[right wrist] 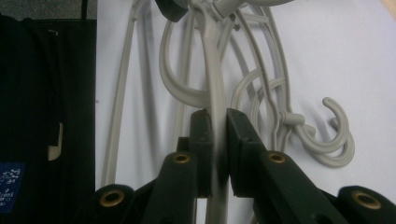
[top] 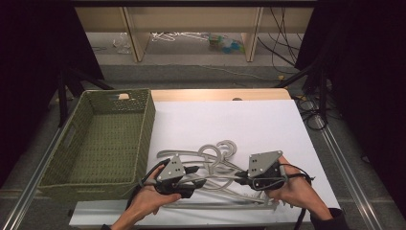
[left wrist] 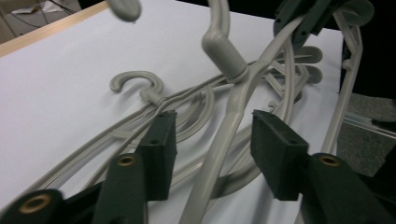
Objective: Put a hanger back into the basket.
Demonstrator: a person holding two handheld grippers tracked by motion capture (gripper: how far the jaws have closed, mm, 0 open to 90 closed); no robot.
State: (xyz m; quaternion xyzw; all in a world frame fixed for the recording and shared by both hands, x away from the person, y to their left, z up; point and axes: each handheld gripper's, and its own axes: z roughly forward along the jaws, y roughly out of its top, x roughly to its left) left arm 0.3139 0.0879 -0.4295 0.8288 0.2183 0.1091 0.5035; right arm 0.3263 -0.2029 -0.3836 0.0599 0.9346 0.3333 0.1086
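Several grey plastic hangers (top: 222, 152) lie in a tangled pile on the white table top (top: 230, 117). One hanger (top: 218, 179) is raised off the pile between both hands. My right gripper (right wrist: 215, 116) is shut on one arm of this hanger (right wrist: 212, 70). My left gripper (left wrist: 217, 123) straddles the other arm of the hanger (left wrist: 217, 158) just below its hook neck, with a gap on each side between pad and arm. In the high view the left gripper (top: 196, 176) and the right gripper (top: 243, 178) face each other near the front edge.
A green woven basket (top: 149, 125) stands at the table's left, nothing inside it. Loose hooks (right wrist: 337, 140) of the pile lie flat on the table beside the held hanger. Black fabric (right wrist: 46, 116) hangs past the table's edge. Shelving and cables lie beyond the far edge.
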